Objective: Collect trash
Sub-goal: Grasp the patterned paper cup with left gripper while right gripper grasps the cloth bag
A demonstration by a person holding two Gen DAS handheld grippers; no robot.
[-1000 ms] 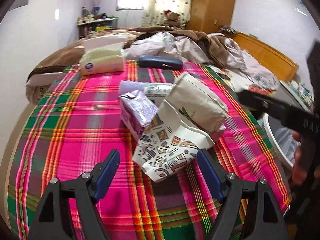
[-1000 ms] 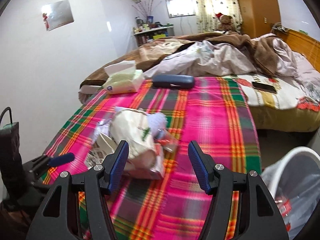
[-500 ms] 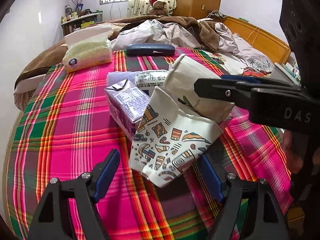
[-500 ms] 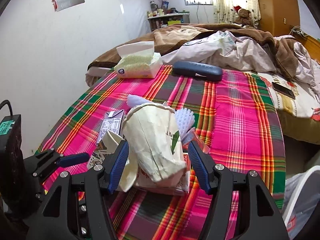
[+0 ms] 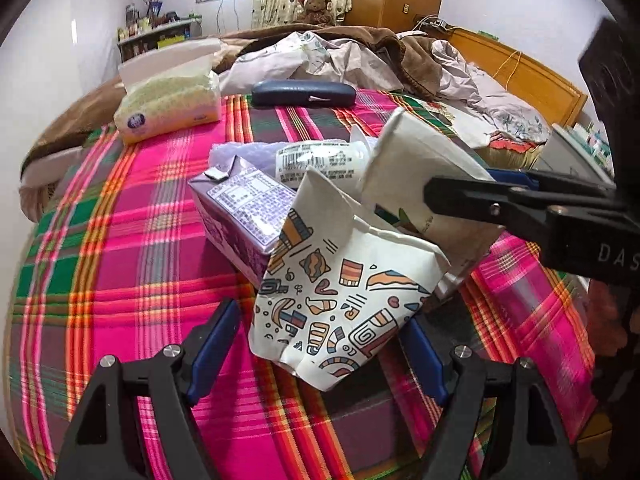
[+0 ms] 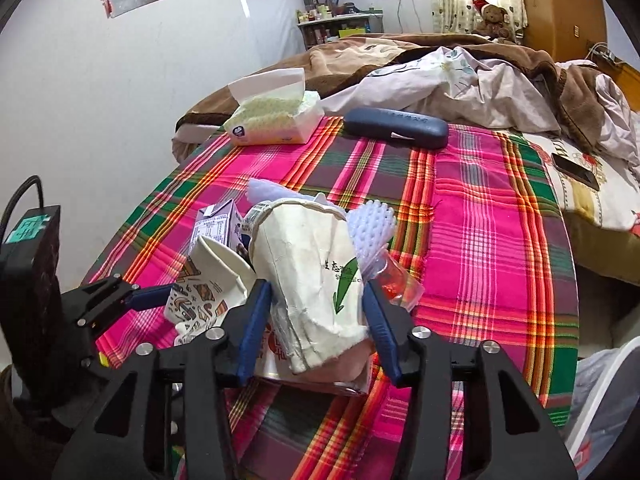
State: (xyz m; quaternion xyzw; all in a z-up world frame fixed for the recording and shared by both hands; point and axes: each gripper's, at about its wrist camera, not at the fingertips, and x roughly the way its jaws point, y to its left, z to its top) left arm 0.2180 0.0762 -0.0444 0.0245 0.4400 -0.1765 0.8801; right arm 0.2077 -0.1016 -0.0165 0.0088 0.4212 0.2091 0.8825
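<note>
A pile of trash lies on the plaid tablecloth [image 5: 120,280]. It holds a patterned paper cup [image 5: 340,300], a crushed cream paper cup [image 6: 312,264] with a green arrow, a purple drink carton [image 5: 240,216] and a labelled plastic wrapper [image 5: 320,160]. My left gripper [image 5: 320,316] is open, its blue pads on either side of the patterned cup. My right gripper [image 6: 318,296] is closing on the cream cup, and both pads press its sides. Bubble wrap [image 6: 372,224] and clear reddish plastic [image 6: 396,284] lie against that cup.
A tissue pack [image 5: 168,104] and a dark glasses case [image 5: 304,94] sit at the table's far side. Behind them is a bed with rumpled bedding and a phone [image 6: 576,170]. A white lined bin [image 6: 600,400] stands low at the right.
My right gripper came forward over the cream cup and its jaws narrowed onto it. My left gripper edged closer to the patterned cup, still open.
</note>
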